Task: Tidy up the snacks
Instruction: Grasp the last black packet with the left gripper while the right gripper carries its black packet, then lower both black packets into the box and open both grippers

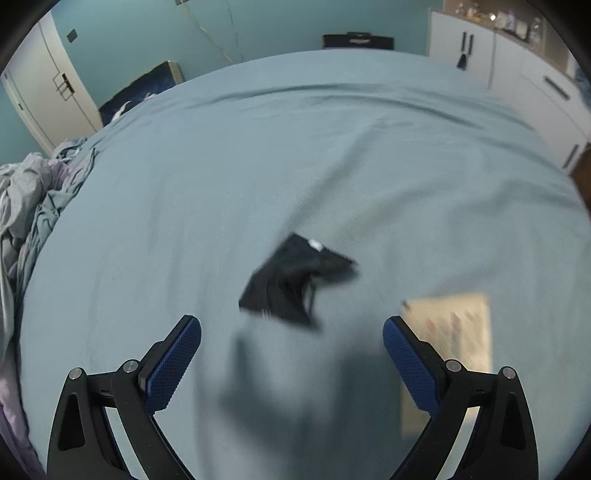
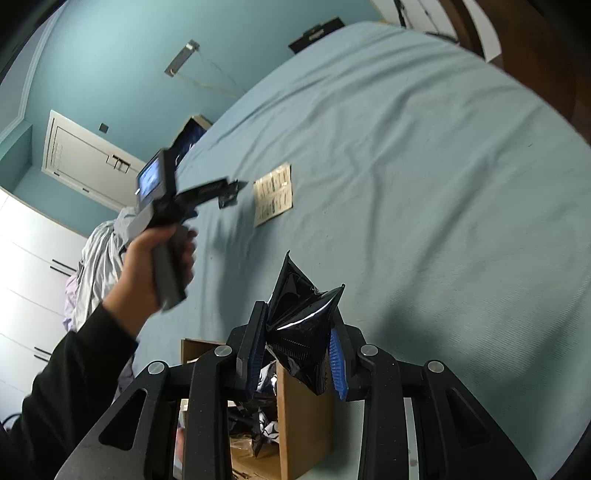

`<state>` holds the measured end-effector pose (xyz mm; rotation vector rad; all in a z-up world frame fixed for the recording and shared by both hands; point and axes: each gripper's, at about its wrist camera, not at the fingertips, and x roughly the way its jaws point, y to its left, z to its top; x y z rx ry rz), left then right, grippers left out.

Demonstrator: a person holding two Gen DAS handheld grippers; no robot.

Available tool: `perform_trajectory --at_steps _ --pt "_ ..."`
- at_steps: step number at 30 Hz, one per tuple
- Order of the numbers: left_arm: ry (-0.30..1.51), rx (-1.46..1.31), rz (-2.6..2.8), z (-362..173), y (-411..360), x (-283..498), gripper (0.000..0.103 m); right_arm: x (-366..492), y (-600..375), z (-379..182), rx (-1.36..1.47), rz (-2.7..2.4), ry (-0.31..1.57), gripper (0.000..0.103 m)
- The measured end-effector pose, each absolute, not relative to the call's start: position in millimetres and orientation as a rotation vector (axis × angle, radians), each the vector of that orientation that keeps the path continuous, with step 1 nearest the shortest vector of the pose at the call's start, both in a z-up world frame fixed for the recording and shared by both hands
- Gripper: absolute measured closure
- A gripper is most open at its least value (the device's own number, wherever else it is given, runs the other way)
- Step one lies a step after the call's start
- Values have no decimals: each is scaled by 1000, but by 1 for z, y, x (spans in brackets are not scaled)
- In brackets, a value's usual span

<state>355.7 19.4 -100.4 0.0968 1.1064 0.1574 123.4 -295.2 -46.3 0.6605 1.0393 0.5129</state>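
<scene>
The right gripper (image 2: 299, 332) clamps a black snack packet (image 2: 301, 325) above the cardboard box (image 2: 303, 417) at lower centre; lower before releasing. The left gripper (image 1: 291, 354) gapes empty over another packet (image 1: 291, 280).

A wide, slightly wrinkled light-blue bedsheet (image 1: 295, 155) covers the bed. A crumpled grey-lilac heap of bedding (image 1: 26, 206) lies at its left edge. A pale printed paper sheet (image 2: 273, 194) rests flat on the cover. Behind stand a teal painted wall (image 1: 147, 33), a white panelled door (image 2: 85, 158), and white cupboards with dark bar handles (image 1: 517, 66). A dark flat bag (image 1: 357, 41) leans against the wall beyond the bed.
</scene>
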Motion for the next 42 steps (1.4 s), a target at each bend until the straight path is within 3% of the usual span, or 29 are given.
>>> perform_trajectory --at_steps 9,11,13,14,15,20,32,42 --pt "1127 83 178 -124 34 397 4 139 -293 -54 655 518 1087 74" --pt "1140 19 133 -123 41 393 28 142 -293 -52 649 515 1085 74" --pt "1158 -48 115 -121 48 386 39 139 -292 -50 643 512 1076 74" --pt "1166 -47 124 -119 49 381 63 138 -291 -48 640 511 1068 74" --pt "1183 -25 135 -117 49 375 67 134 -289 -47 635 511 1061 74" --pt "1235 -33 135 -94 54 327 68 125 -285 -38 612 505 1020 74" --pt "1158 -61 -7 -5 37 140 68 89 -282 -19 540 468 954 74" --pt "1074 33 -155 3 -2 50 67 71 -279 -14 519 481 949 74"
